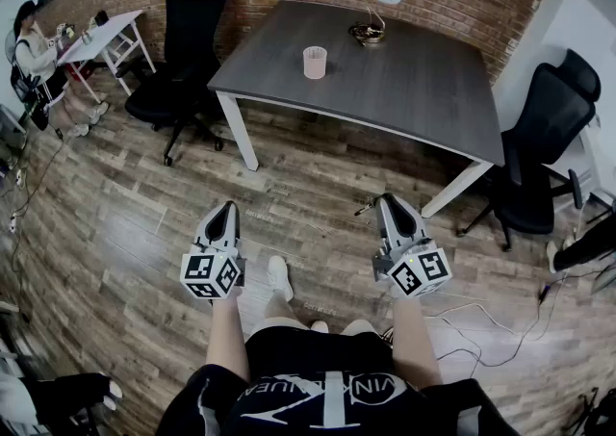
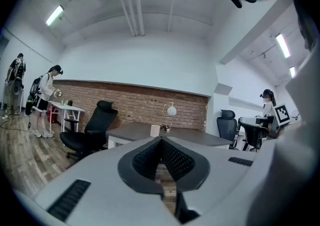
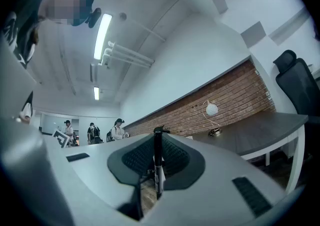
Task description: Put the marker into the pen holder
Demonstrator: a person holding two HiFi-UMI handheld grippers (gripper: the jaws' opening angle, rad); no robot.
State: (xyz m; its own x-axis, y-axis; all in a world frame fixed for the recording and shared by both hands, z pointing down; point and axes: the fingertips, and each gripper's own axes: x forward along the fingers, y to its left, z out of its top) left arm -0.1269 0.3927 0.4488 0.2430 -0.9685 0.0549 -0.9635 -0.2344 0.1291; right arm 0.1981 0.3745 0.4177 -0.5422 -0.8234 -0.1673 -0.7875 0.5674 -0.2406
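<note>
Two grippers show low in the head view, side by side above a plank floor [image 1: 125,222] and well apart from each other. The right gripper [image 1: 385,203], right of centre, has its jaws closed on the marker [image 3: 158,167]. In the right gripper view the marker stands upright between the dark ribbed pads, with its black cap poking up past the jaw tips and its paler barrel running down between them. In the head view only a short dark end of the marker [image 1: 365,208] shows, sticking out to the left of the jaw tips.

The left gripper [image 1: 223,210], left of centre, has its jaws brought together at the tips. Its own view shows nothing between them, only floor through the narrow gap behind the tips.

The pen holder [image 1: 315,62], a pale cup, stands upright on the grey table [image 1: 423,88] in the upper middle of the head view, near the table's left end and far from both grippers. A lamp [image 1: 375,3] with a round white shade stands behind it, to its right. One black office chair [image 1: 188,44] is left of the table and another office chair [image 1: 544,150] is at the right edge. A person [image 1: 37,59] sits at a small white desk [image 1: 104,35] in the upper left corner
</note>
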